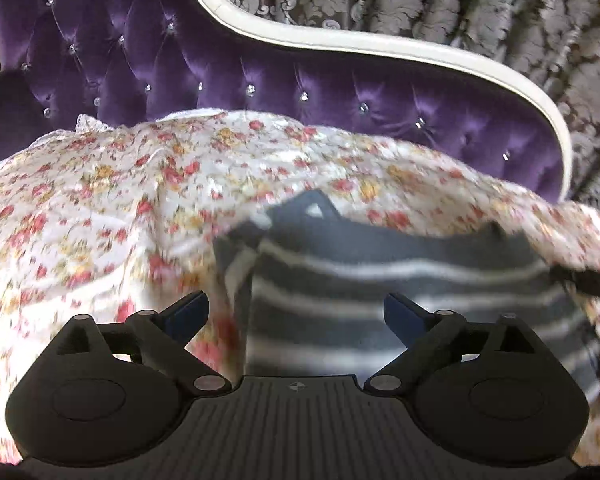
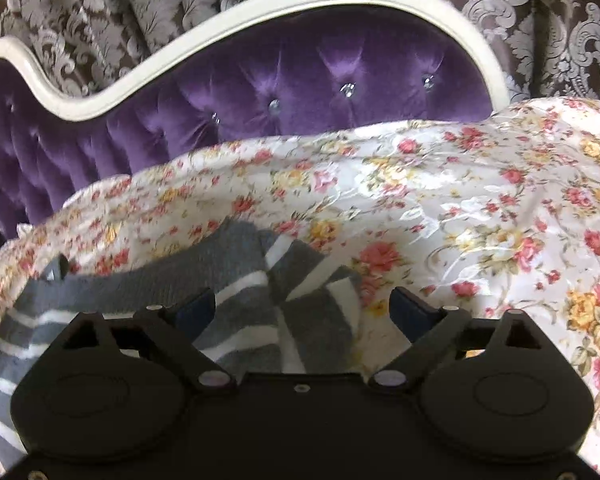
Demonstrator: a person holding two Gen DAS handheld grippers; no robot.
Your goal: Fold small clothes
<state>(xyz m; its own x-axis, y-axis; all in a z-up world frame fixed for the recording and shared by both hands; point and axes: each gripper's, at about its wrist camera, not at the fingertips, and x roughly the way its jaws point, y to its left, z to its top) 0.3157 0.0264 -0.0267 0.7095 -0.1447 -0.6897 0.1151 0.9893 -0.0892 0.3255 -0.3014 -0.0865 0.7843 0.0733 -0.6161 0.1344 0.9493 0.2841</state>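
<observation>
Grey/white striped garment (image 1: 380,280) lies flat on the floral bedspread (image 1: 100,200), at 12 to 2 o'clock from your left gripper (image 1: 296,312). In the right wrist view its folded sleeve (image 2: 300,276) sits at 12 o'clock of your right gripper (image 2: 302,306), body running off to 9 o'clock. Both claws wide, pads clear of the fabric, nothing held. Purple tufted headboard (image 2: 300,76) w/ white frame (image 2: 260,4) stands behind the spread; damask curtain (image 1: 460,0) beyond.

A purple tufted sofa (image 1: 228,68) with a white frame carries a floral sheet (image 1: 100,200) spread over its seat. A grey-and-white striped garment (image 1: 380,280) lies directly on the sheet, one sleeve folded across it.
</observation>
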